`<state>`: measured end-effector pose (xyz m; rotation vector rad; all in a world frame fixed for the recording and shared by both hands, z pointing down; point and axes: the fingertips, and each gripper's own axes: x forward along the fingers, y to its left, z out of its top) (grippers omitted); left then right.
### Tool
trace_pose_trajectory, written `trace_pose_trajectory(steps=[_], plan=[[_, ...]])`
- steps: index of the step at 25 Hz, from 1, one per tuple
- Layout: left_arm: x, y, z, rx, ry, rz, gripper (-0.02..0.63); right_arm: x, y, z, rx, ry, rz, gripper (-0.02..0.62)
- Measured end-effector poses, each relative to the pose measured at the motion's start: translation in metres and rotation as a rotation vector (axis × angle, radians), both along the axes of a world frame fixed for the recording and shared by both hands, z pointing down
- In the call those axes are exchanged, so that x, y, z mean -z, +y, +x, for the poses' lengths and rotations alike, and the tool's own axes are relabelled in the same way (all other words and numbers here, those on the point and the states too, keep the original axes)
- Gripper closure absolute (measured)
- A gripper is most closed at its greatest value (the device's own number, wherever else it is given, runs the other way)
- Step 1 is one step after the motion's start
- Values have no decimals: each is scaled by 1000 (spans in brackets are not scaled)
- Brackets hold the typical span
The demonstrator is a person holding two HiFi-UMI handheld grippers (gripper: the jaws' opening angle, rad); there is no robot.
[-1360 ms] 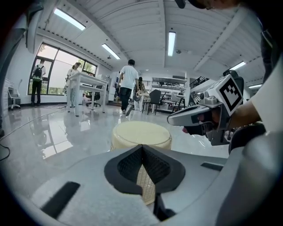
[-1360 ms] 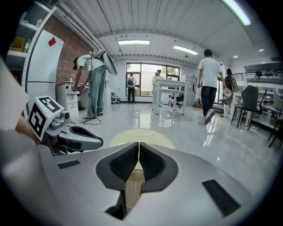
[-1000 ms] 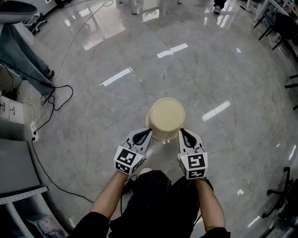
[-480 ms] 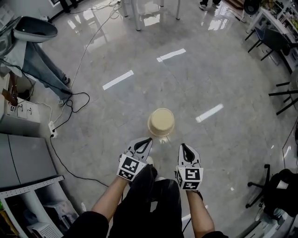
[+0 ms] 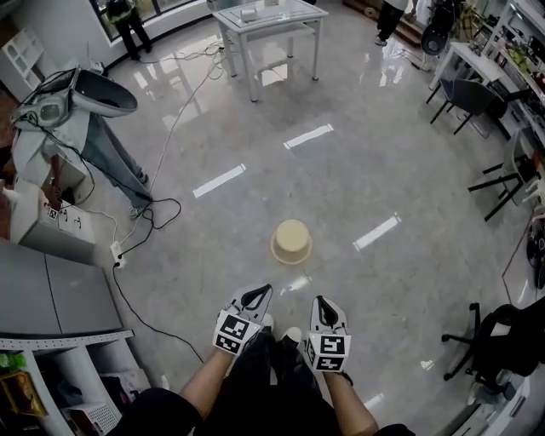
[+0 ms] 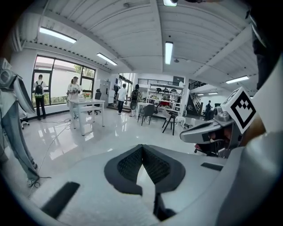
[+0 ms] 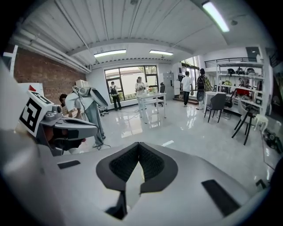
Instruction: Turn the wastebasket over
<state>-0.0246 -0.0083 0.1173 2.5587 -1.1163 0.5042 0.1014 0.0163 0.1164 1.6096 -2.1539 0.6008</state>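
Note:
A beige wastebasket (image 5: 291, 241) stands alone on the glossy grey floor, its flat closed end facing up and its wider rim at the floor. My left gripper (image 5: 261, 290) and right gripper (image 5: 320, 300) hang side by side high above the floor, nearer to me than the basket and well clear of it. Both are shut with nothing between the jaws. In the left gripper view my left gripper (image 6: 142, 147) points across the room with the right gripper (image 6: 212, 129) beside it. In the right gripper view my right gripper (image 7: 138, 145) does the same; neither view shows the basket.
A white table (image 5: 268, 17) stands at the far side. Cables (image 5: 145, 223) trail over the floor at the left, by a grey cabinet (image 5: 51, 294) and a stand draped with jeans (image 5: 102, 140). Chairs (image 5: 502, 174) line the right edge. People stand in the distance.
Both grippers have risen away from the wastebasket, which they flanked closely a second ago. The basket stays on the floor and now looks small and far below. More of the room shows.

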Motion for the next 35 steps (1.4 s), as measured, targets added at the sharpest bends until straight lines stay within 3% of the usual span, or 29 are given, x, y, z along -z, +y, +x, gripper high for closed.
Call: trace_pose_trajectory(steps=[3,12,19,25,35], plan=[[20,30,-3,16,21,8,598,24,24,-5,-22,-23,30,583],[57,125,-1,-64,36,95,598,58,107,-36,-31,-33,83,584],[75,181,-53,-12,46,138,598,69,172,-96,-1,-37,109,584],[77,204,-80,20,60,142,598,74,195,-112,1,-23,127,585],[80,226,-91,23,88,151,598,80,214,-124,4,-1,148,584]])
